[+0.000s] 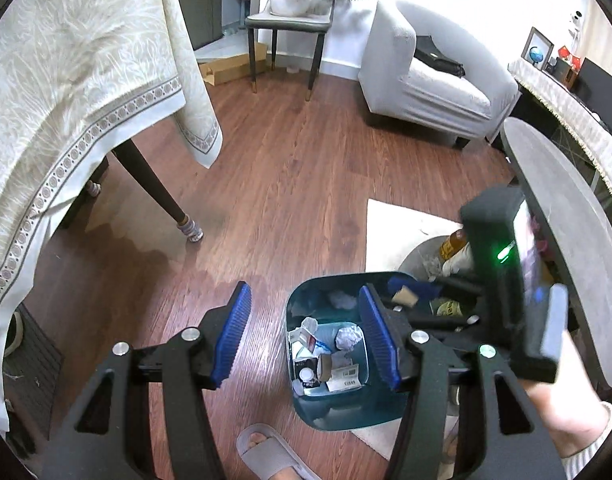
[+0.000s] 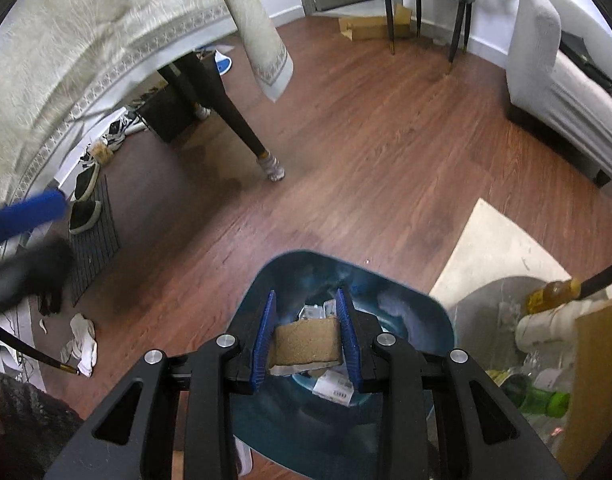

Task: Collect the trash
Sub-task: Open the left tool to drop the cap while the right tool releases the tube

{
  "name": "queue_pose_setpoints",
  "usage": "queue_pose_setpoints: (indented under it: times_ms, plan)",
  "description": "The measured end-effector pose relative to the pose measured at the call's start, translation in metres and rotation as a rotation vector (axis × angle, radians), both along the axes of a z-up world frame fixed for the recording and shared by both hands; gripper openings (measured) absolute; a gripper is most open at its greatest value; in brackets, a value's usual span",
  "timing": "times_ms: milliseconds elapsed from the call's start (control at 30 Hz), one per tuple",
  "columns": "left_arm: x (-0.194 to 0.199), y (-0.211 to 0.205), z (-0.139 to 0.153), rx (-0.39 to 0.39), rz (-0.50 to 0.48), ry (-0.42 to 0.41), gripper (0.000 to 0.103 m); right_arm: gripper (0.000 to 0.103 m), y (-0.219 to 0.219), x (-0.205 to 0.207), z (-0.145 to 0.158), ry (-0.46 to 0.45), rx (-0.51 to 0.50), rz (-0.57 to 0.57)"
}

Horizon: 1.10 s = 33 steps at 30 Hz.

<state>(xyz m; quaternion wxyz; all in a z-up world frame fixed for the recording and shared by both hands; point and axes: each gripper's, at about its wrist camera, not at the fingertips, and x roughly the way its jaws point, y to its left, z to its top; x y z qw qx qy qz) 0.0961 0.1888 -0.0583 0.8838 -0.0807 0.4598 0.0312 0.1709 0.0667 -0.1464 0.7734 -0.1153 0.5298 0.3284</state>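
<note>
A teal trash bin [image 1: 306, 408] stands on the wood floor, holding crumpled paper [image 1: 348, 338], small boxes and a cardboard roll. My left gripper [image 1: 306, 340] is open and empty above the bin's left side. My right gripper [image 2: 306, 336] is shut on a tan cardboard piece [image 2: 306, 344] and holds it over the bin [image 2: 410, 320]. The right gripper also shows in the left wrist view [image 1: 410, 290] over the bin's far right rim, with the cardboard piece [image 1: 405, 296] in it.
A table with a cream cloth [image 1: 66, 100] and dark leg [image 1: 154, 188] stands left. A round grey table [image 1: 566, 220] is right, over bottles [image 2: 546, 400]. A white rug [image 1: 398, 228], grey armchair [image 1: 426, 80] and chair [image 1: 286, 24] lie beyond. White rags [image 2: 82, 340] and shoes [image 2: 84, 200] are at left.
</note>
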Motion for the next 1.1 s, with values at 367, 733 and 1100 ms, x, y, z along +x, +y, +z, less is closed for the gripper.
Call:
queue_pose_setpoints:
  times_ms: [367, 733, 1100]
  plan:
    - [-0.002, -0.008, 0.021, -0.012, -0.015, -0.061, 0.057, 0.032, 0.002, -0.011, -0.03, 0.047, -0.033, 0.026]
    - [-0.006, -0.024, 0.045, 0.019, -0.042, -0.129, 0.056, 0.043, -0.006, -0.022, -0.035, 0.044, -0.065, 0.043]
    - [-0.023, -0.033, 0.092, 0.014, -0.072, -0.262, 0.063, 0.043, -0.014, -0.036, 0.033, -0.09, 0.043, 0.059]
